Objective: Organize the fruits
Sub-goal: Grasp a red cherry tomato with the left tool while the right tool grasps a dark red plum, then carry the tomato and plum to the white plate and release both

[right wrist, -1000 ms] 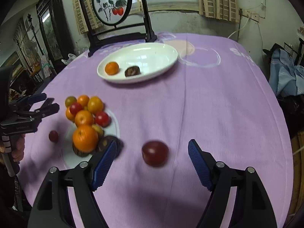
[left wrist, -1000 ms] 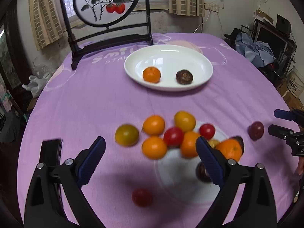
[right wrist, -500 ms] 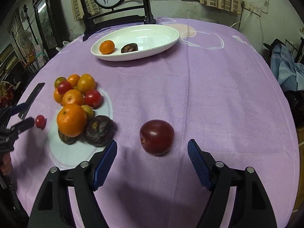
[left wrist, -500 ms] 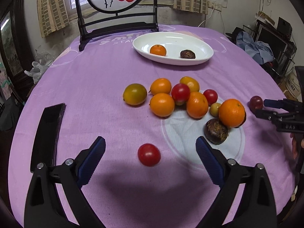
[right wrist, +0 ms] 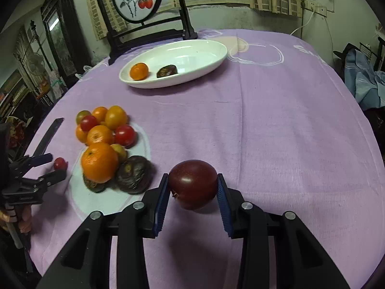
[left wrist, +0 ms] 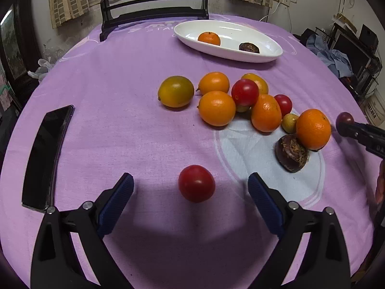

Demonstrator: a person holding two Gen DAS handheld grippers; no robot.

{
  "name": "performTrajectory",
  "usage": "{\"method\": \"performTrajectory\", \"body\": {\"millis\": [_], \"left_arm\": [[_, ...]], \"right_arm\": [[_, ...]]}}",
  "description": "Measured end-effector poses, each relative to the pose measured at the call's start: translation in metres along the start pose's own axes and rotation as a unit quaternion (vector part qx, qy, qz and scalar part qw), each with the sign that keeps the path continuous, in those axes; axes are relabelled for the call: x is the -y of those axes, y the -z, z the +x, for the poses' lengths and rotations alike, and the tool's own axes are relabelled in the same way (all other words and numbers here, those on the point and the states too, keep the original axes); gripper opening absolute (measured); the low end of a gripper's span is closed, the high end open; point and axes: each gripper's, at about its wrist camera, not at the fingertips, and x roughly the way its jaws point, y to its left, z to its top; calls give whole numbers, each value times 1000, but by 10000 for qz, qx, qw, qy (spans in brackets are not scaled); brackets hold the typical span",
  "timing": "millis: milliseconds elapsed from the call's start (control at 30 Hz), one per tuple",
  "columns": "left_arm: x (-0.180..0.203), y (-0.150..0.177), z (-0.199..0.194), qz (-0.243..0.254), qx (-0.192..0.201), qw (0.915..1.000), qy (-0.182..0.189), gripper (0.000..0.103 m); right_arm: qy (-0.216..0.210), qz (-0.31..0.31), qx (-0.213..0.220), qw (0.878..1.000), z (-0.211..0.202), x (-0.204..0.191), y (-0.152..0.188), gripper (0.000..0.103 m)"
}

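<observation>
1. Bench (left wrist: 120,77) comes first: a round top under a soft purple woven cloth with a pale printed circle (left wrist: 243,149) near the fruit.
2. Left gripper (left wrist: 190,187), black with ribbed blue pads, has its fingers spread wide, and a small smooth red cherry tomato (left wrist: 196,183) lies on the cloth between the tips, touching neither.
3. Right gripper (right wrist: 192,187) has its fingers drawn in against both sides of a glossy dark red plum-like fruit (right wrist: 192,184); whether the fruit is off the cloth I cannot tell.
4. White oval glazed dish (right wrist: 207,57) sits at the far side, holding one small orange mandarin (right wrist: 138,71) and one wrinkled dark brown fruit (right wrist: 166,71), slightly apart.
5. Flat black glossy phone (left wrist: 45,154) lies at the bench's left edge; the left wrist view shows it whole, the right wrist view only as a thin sliver.
6. Heap of loose fruit (left wrist: 240,103) near the middle mixes dimpled oranges, smooth red tomatoes, a greenish-yellow citrus (left wrist: 175,91) and a rough brown fruit (left wrist: 291,154).
7. Only the left wrist view shows the right gripper's fruit from the side, mostly hidden by the dark fingers.
</observation>
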Motion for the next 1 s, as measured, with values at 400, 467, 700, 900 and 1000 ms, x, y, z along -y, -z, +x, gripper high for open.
{"method": "performTrajectory", "body": {"millis": [400,467,700,900,1000], "left_arm": [[5,5,-1,191,13,9998,-37,28],[3,5,-3,119,-36,9999,38,27],[-4,2,-11,24,-160,9998,113,27],[-7,-16,-21,16,-76,9995,314,27],[-5,-39,-32,119,114,9989,444,27]], "right_arm": [[-270,29,59,9996,-14,-1,19,39],[-338,50,66,9994,-15,-2,20,39],[-493,60,155,9986,-23,-5,16,39],[-620,-79,293,9976,-35,-12,-3,39],[-642,-120,404,9970,-40,-15,-18,39]]}}
